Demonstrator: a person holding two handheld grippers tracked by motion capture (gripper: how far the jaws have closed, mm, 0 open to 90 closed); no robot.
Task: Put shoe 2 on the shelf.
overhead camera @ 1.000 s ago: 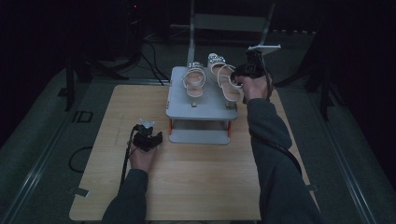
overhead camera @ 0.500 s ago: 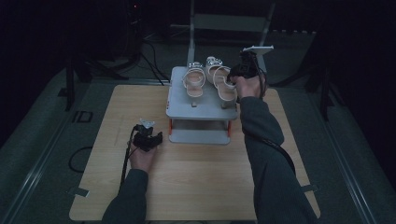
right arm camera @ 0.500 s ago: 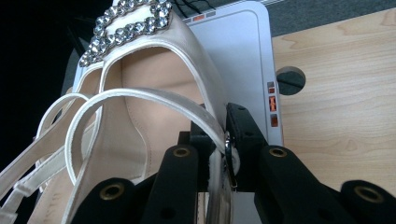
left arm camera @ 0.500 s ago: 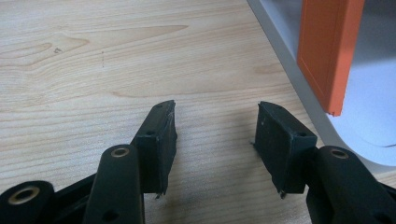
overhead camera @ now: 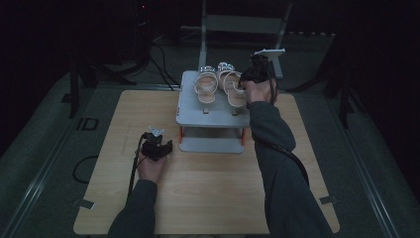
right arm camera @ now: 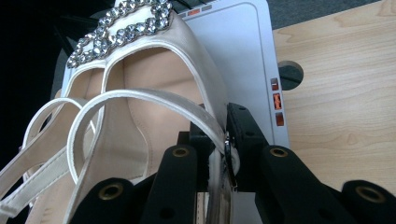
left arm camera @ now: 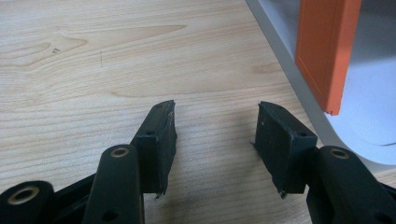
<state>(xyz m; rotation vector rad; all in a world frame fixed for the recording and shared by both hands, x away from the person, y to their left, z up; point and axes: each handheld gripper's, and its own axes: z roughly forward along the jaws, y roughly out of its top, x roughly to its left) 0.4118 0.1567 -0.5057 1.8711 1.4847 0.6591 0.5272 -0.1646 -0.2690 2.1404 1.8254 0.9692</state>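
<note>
Two sandals [overhead camera: 220, 87] side by side atop rack [overhead camera: 188, 106] on table [overhead camera: 213, 198]

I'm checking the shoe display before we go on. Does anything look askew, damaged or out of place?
Nothing stands out. Two sandals sit side by side on the grey rack; the right gripper is shut on the right sandal's side strap, and the left gripper rests open over the table.

The cream sandal [right arm camera: 140, 140] I hold has a rhinestone toe band. It sits on the grey rack [overhead camera: 190, 106], just beside its twin [overhead camera: 204, 89].

Black tongs [left arm camera: 212, 140] with brass-ringed screw holes, dark grey sleeves [overhead camera: 277, 163].
</note>
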